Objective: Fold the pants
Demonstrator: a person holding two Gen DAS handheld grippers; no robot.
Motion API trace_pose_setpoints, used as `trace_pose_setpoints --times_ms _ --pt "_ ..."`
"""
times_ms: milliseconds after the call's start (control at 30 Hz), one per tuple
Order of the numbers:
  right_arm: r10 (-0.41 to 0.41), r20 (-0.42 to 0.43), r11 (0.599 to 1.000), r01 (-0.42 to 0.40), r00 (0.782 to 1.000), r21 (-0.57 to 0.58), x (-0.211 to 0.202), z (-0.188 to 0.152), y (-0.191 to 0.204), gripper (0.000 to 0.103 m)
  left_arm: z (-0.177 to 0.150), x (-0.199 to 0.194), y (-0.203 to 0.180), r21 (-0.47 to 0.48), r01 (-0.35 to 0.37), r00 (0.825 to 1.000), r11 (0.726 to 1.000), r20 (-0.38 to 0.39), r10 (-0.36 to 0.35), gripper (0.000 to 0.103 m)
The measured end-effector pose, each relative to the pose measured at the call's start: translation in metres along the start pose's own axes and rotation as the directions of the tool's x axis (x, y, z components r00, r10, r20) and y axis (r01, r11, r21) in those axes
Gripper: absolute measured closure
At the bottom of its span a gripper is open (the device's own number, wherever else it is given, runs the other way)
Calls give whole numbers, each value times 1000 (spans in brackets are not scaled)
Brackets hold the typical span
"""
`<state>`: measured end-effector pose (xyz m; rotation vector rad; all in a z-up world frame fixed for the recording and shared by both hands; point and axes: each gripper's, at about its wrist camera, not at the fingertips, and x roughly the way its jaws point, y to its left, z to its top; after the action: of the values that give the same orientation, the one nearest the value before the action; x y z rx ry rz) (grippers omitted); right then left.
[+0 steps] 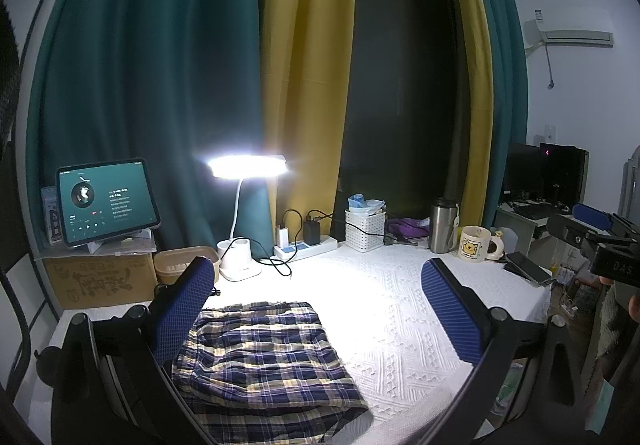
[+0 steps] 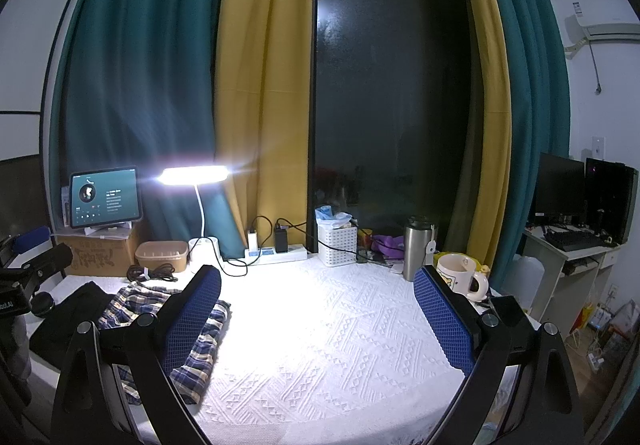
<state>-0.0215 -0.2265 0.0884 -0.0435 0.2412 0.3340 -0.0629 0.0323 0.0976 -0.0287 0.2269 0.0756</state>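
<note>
Pants in navy-and-cream plaid cotton (image 1: 264, 357) lie folded into a compact rectangle, lower centre-left of the left wrist view, on the white textured tablecloth (image 1: 400, 325); the fold looks largely done, perhaps only a last tidy left. Left gripper (image 1: 320, 309) and right gripper (image 2: 316, 319) both hover spread wide, holding nothing. Farther back, upper centre, glows a white desk lamp (image 1: 248, 166)

The middle and right of the white tablecloth (image 2: 340, 325) lie bare, open to any gripper. The back edge is crowded: lamp (image 2: 200, 241), power strip (image 2: 276, 253), white basket (image 2: 337, 248), steel tumbler (image 2: 416, 249) and mug (image 2: 460, 275). The plaid pants (image 1: 264, 357) fill the left side.
</note>
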Motion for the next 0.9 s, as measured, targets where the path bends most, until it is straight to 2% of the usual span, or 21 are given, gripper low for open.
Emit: trace_pose_setpoints --times_ms 900 --pt "0 -3 1000 0 1000 2 0 -1 -3 5 0 0 0 5 6 1000 1000 0 -6 1"
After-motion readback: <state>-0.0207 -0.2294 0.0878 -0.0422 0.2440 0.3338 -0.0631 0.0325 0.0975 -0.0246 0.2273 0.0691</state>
